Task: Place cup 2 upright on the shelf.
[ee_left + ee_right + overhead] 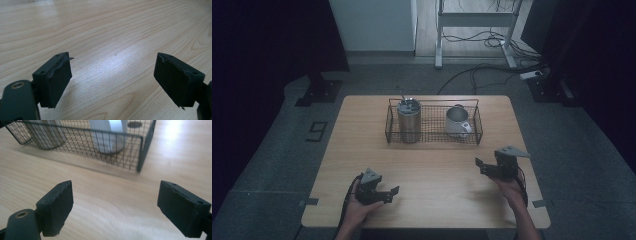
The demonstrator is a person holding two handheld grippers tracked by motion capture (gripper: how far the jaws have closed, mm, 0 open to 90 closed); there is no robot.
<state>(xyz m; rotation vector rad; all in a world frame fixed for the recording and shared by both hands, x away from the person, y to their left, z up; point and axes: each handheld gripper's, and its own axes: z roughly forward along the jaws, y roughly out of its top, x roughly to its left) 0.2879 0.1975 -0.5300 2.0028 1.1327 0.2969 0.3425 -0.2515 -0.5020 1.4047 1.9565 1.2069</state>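
Observation:
A black wire basket (432,136) stands at the back middle of the wooden table (432,170). Inside it, a tall metal canister (409,121) is at the left and a pale mug (457,121) at the right. My left gripper (391,194) is held low near the front left edge, open, with bare wood (112,30) between its jaws (112,62). My right gripper (481,167) is open at the front right, pointing at the basket (140,147). The mug (107,137) and canister (45,135) show through the mesh, well beyond its jaws (115,187).
The table's front edge lies just behind both hands. On the floor beyond the table are a desk frame (439,35), loose cables (482,70), a power strip (532,75) and a stand base (319,92). Dark curtains hang on both sides.

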